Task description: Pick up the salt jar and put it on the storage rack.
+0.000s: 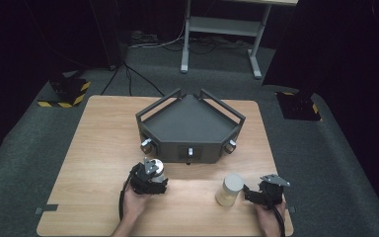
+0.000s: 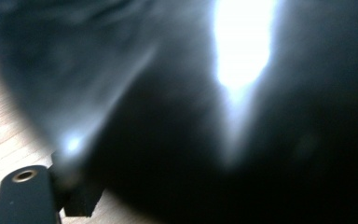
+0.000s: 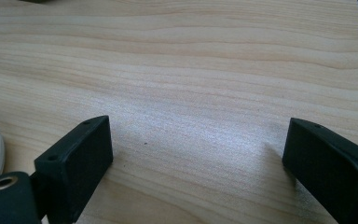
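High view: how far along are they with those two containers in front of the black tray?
Little looks done: the black tray holds nothing. In hand: the left gripper sits at the silvery canister; whether it grips is unclear. Left: the pale jar stands untouched beside the open right gripper.

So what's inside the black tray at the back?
The tray has a bare dark floor with nothing lying in it, as far as the high view shows. Its front wall carries small knobs; whatever is under the floor is covered.
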A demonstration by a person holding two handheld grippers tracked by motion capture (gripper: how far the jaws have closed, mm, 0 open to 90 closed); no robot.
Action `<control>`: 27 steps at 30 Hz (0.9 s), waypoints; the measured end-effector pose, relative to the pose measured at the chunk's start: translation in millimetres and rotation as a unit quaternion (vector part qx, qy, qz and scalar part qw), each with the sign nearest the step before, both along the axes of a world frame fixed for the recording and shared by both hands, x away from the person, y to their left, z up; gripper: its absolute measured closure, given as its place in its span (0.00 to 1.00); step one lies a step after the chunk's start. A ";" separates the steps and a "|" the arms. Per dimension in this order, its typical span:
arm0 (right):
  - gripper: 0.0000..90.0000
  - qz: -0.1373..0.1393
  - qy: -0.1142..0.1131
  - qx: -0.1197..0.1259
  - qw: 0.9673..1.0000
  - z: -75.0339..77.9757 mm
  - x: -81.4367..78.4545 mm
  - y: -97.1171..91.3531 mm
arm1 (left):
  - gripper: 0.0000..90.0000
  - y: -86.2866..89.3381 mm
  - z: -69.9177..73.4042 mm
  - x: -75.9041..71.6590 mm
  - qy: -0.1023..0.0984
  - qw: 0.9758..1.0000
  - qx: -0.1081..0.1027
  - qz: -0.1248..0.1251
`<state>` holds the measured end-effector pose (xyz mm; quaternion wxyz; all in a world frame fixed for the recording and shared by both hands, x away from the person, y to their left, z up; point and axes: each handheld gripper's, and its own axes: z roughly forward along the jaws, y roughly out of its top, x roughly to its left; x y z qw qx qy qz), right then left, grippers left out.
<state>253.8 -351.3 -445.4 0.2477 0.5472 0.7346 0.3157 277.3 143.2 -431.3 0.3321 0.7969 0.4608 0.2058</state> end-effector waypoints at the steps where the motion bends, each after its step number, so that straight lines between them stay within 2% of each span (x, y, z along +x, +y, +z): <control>1: 0.09 0.000 0.000 0.000 1.000 0.0 0.0 0.0 | 0.18 -1.2 0.3 0.1 0.000 1.000 0.001 0.002; 9: 0.09 0.000 0.000 0.000 1.000 0.0 0.0 0.0 | 0.25 -7.6 1.7 2.3 0.000 1.000 0.010 0.007; 15: 0.09 0.000 0.000 0.000 1.000 0.0 -0.1 -0.1 | 0.32 -6.6 0.1 3.3 0.004 1.000 0.005 0.006; 27: 0.09 0.000 0.000 0.000 1.000 0.0 -0.1 -0.1 | 0.33 -5.5 1.0 4.7 0.008 1.000 0.006 0.001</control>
